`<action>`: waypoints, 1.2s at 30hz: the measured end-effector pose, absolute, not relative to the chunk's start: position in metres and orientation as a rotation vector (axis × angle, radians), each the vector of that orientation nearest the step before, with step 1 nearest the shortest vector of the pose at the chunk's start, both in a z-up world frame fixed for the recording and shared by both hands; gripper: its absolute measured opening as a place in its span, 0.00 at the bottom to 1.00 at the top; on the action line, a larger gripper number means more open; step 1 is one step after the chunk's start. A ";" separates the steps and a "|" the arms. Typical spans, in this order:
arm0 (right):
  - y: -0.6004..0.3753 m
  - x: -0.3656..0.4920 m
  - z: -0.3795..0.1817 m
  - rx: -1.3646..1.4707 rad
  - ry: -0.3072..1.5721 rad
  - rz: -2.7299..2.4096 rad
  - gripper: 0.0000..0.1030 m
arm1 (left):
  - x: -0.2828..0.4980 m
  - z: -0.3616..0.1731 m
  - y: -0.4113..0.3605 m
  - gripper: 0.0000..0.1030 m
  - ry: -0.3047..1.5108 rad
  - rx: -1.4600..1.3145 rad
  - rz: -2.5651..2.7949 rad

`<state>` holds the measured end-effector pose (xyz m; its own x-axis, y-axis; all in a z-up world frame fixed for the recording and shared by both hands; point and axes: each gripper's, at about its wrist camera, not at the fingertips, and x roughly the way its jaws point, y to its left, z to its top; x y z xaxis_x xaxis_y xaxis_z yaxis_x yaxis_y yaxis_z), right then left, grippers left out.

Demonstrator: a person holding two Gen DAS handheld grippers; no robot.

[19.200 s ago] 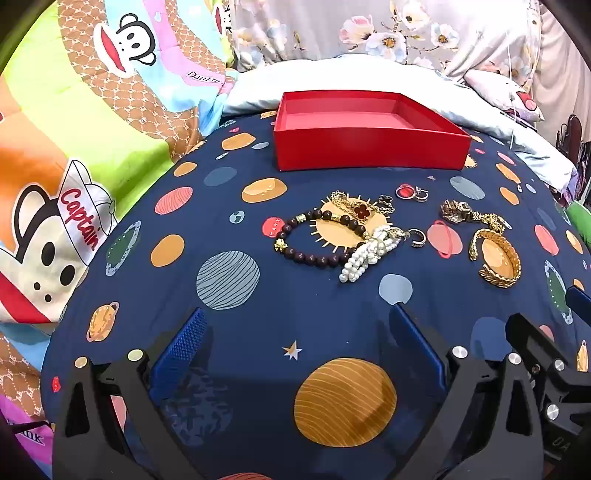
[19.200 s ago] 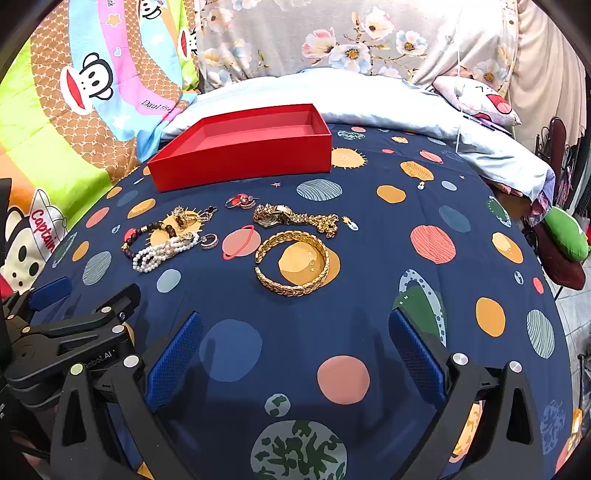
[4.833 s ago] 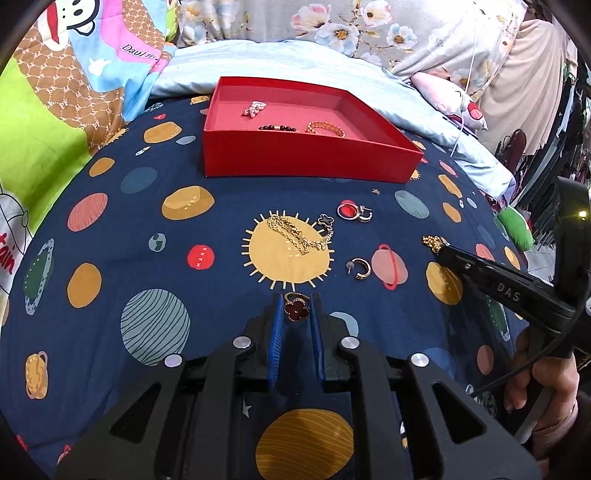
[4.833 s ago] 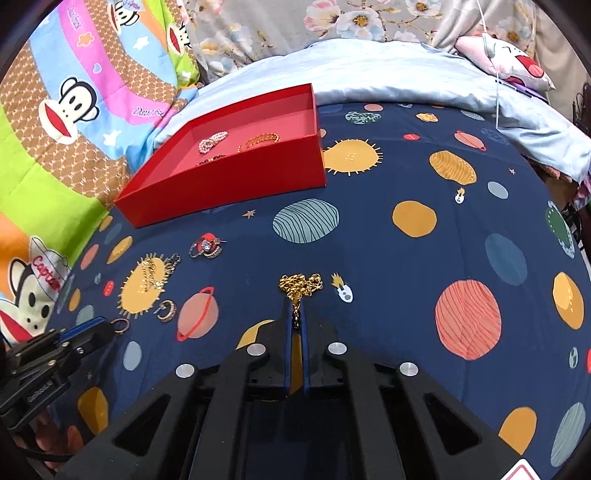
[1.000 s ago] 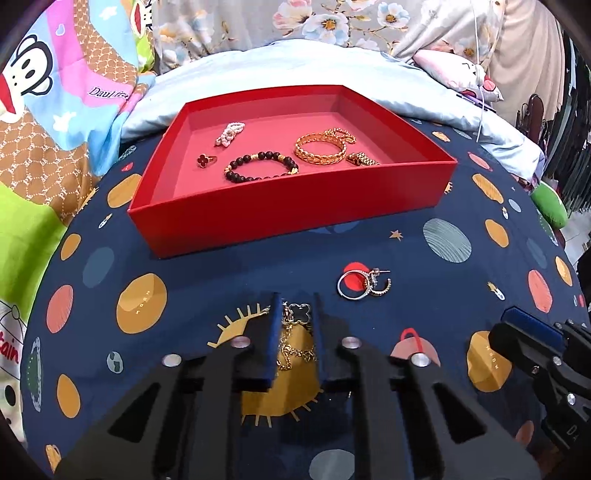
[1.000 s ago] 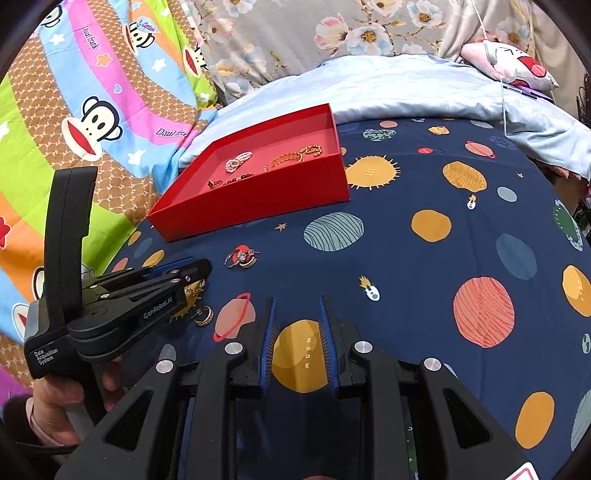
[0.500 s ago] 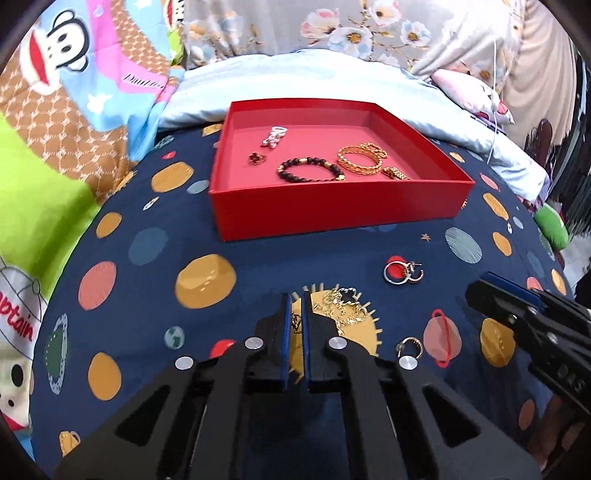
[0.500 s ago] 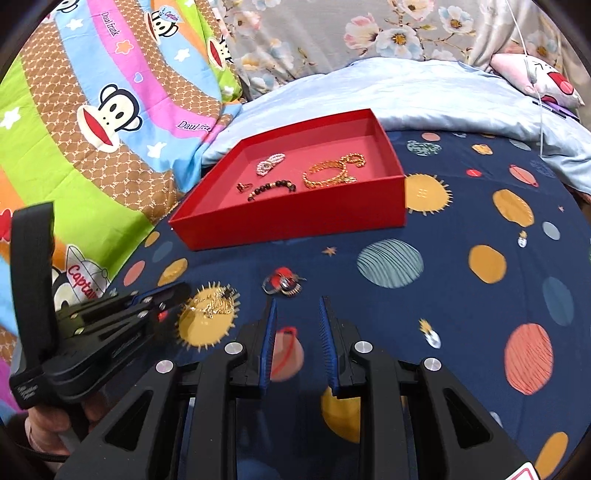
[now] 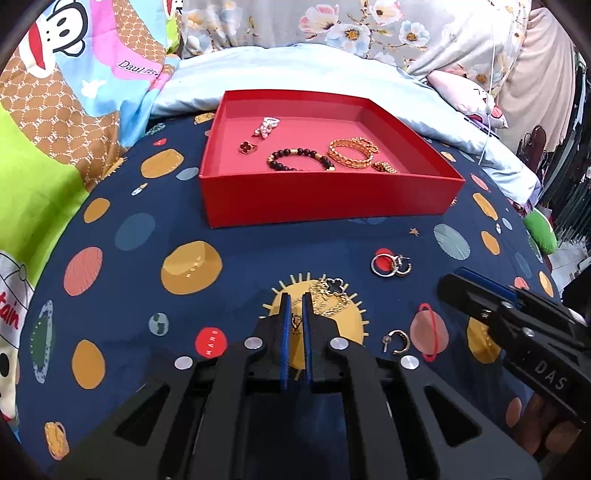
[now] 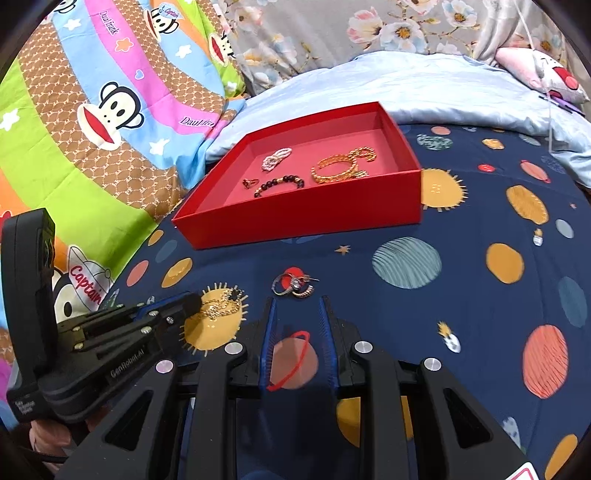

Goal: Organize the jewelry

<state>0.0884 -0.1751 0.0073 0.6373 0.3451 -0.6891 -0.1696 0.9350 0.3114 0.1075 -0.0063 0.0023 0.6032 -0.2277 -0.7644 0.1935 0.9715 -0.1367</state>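
Gold necklace: left gripper now pinched shut on its chain; right gripper unchanged, part-open, empty.

Gold chain – partly hidden behind red box wall

Planet-print navy sheet, cartoon monkey quilt, floral curtain.

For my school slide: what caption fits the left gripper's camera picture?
Left gripper pinching a gold necklace beside the red box.
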 end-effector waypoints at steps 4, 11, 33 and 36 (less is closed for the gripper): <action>-0.166 0.100 0.008 0.207 0.831 0.311 0.22 | 0.108 -0.002 -0.005 0.05 0.903 -0.052 -0.234; -0.154 0.119 0.000 0.171 0.855 0.303 0.22 | 0.105 -0.006 0.002 0.15 0.911 -0.068 -0.224; -0.161 0.111 0.005 0.181 0.849 0.296 0.00 | 0.120 -0.002 -0.018 0.40 0.909 -0.057 -0.270; -0.162 0.114 0.002 0.185 0.864 0.300 0.05 | 0.122 -0.005 -0.025 0.48 0.905 -0.036 -0.260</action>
